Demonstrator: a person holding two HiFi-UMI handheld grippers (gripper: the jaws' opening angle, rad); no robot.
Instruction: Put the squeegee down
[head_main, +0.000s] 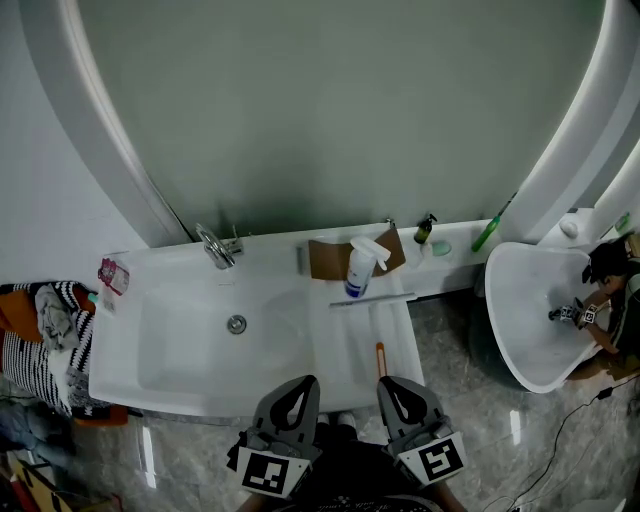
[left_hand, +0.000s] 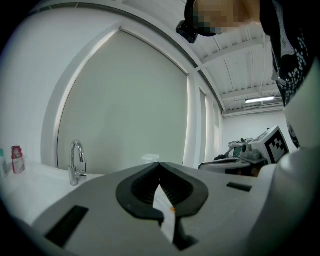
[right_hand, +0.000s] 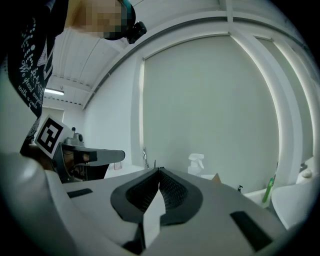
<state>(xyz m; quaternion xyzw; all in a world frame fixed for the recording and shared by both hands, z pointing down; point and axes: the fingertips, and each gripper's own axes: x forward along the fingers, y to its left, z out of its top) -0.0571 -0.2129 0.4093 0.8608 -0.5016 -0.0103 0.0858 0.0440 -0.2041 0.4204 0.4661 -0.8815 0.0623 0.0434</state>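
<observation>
The squeegee lies flat on the white counter to the right of the basin. Its long thin blade is on the far side and its orange-tipped handle points back toward me. My left gripper hangs at the counter's near edge, shut and holding nothing. My right gripper hovers just short of the handle's tip, also shut and holding nothing. In the left gripper view the jaws meet at their tips, and the same holds in the right gripper view.
A chrome faucet and the basin drain lie to the left. A spray bottle and brown cardboard stand behind the squeegee. A small dark bottle and a green item sit on the back ledge. A second basin is at right.
</observation>
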